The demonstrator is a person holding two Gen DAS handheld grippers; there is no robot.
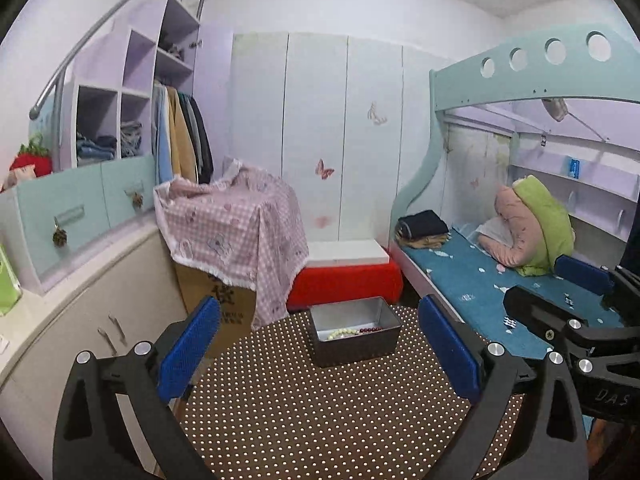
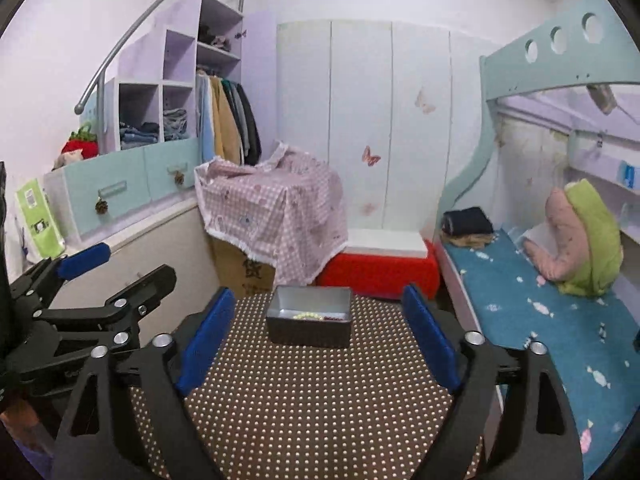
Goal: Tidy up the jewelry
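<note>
A dark rectangular tin [image 1: 356, 350] stands on the far end of a brown polka-dot table [image 1: 320, 412]. Inside lie a pale bead bracelet [image 1: 342, 333] and a dark red bead bracelet [image 1: 370, 329]. My left gripper [image 1: 320, 354] is open and empty, held back from the tin with its blue pads either side. In the right wrist view the tin [image 2: 309, 330] holds the pale bracelet [image 2: 307, 315] and red beads [image 2: 334, 319]. My right gripper [image 2: 320, 338] is open and empty, also short of the tin. Each gripper shows at the other view's edge.
A cardboard box under a pink checked cloth [image 1: 236, 224] stands left behind the table. A red box [image 1: 348, 280] sits behind the tin. A bed with a blue sheet [image 1: 480, 280] runs along the right. A cabinet [image 1: 80, 320] lines the left.
</note>
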